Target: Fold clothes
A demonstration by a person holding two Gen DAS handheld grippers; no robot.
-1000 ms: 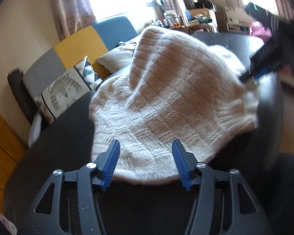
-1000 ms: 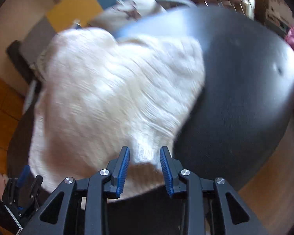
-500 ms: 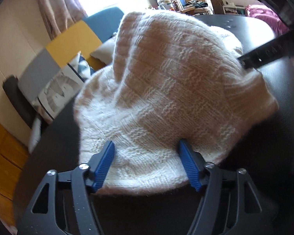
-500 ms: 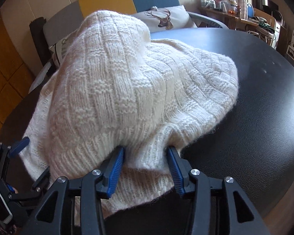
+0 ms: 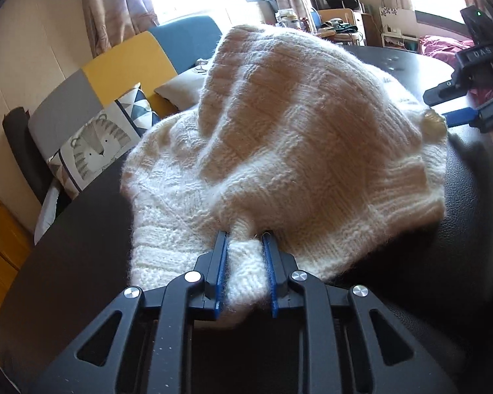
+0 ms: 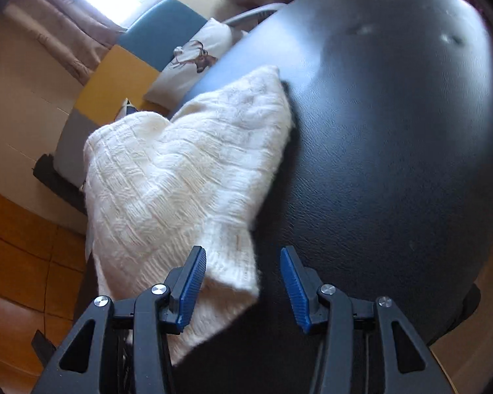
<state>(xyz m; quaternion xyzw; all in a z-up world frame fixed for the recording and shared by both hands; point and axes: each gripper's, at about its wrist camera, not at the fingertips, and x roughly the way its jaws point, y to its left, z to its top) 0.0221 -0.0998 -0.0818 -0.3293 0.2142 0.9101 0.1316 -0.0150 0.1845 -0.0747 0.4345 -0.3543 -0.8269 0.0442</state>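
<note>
On table [image 6: 394, 151] | left gripper [image 5: 245, 271] just clenched sweater [image 5: 295, 151] hem | right gripper [image 6: 243, 285] released, table bare rightward

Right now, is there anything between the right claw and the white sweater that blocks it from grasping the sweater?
Nothing visible blocks it. The right claw is open, and a corner of the white sweater already lies between its fingers on the black table. The left claw has just closed on the sweater's near edge.

White letters "UAS" faintly legible on the black body of the right claw [image 5: 443, 116], nothing else readable
</note>
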